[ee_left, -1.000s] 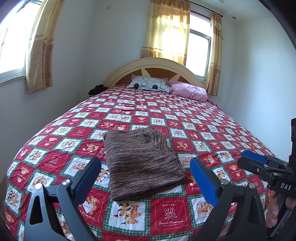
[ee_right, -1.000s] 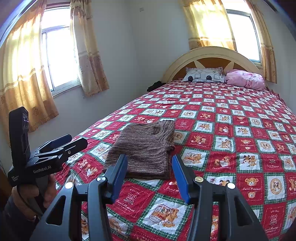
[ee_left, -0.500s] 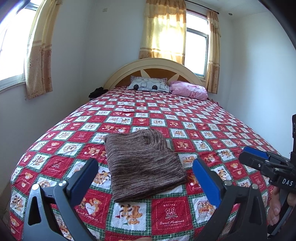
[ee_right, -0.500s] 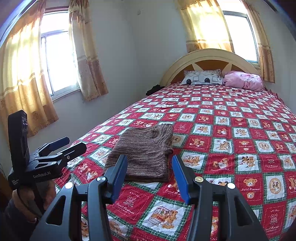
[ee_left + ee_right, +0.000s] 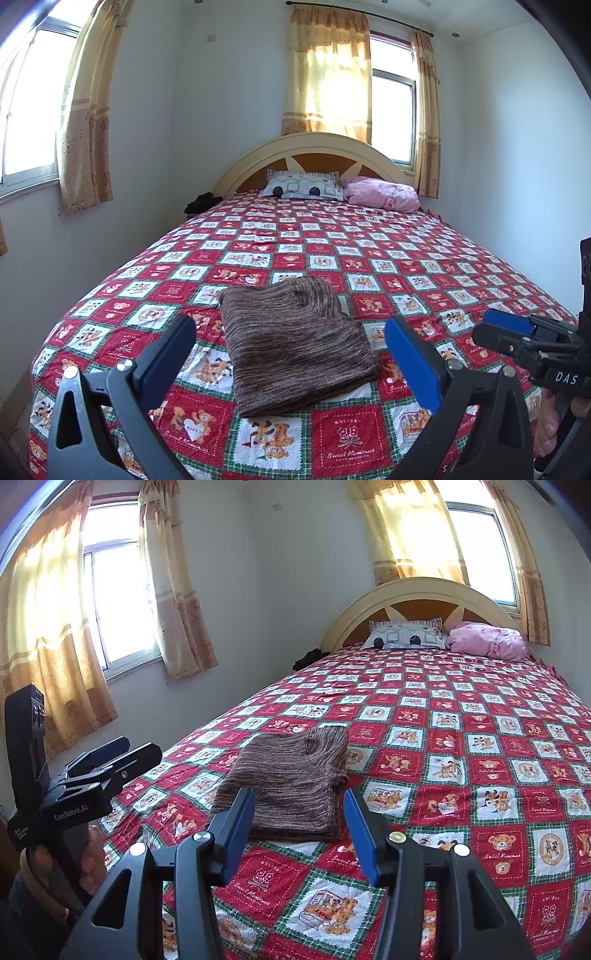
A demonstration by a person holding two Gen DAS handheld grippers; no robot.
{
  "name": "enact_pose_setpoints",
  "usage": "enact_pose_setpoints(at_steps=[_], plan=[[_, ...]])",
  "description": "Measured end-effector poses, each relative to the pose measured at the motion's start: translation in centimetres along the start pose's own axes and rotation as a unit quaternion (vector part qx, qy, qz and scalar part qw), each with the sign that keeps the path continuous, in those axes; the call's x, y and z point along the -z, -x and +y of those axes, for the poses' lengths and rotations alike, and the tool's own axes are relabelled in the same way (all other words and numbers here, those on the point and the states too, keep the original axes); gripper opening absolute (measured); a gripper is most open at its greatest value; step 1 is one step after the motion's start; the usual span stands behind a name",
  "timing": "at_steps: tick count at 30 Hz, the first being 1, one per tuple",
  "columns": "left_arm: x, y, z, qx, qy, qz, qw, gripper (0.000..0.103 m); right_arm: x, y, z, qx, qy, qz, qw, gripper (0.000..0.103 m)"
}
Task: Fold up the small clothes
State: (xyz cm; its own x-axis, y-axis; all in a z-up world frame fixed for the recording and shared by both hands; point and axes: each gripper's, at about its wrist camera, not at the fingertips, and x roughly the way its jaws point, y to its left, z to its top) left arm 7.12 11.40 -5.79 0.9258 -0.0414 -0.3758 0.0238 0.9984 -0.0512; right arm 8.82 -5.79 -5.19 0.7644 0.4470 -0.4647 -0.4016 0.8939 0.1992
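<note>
Left hand-held gripper [image 5: 290, 354] tilted up slightly; folded sweater [image 5: 295, 345] sits lower in view.

— What carries everything here?
— A bed [image 5: 424, 258] under a red, white and green checked quilt printed with teddy bears.
— And what lies directly on it?
— A folded brown striped knit garment [image 5: 291, 347] lies flat near the foot. At the headboard end, a grey patterned pillow [image 5: 301, 186] touches a pink pillow [image 5: 380, 192] beside it.
</note>
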Motion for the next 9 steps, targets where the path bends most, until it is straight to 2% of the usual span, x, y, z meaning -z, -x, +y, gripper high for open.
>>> enact_pose_setpoints(at_steps=[9], plan=[[0.43,0.05,-0.12,-0.004,-0.006,-0.015,0.9999,0.103,0.36,-0.33,0.02,-0.003,0.003,0.01,1.0,0.052]])
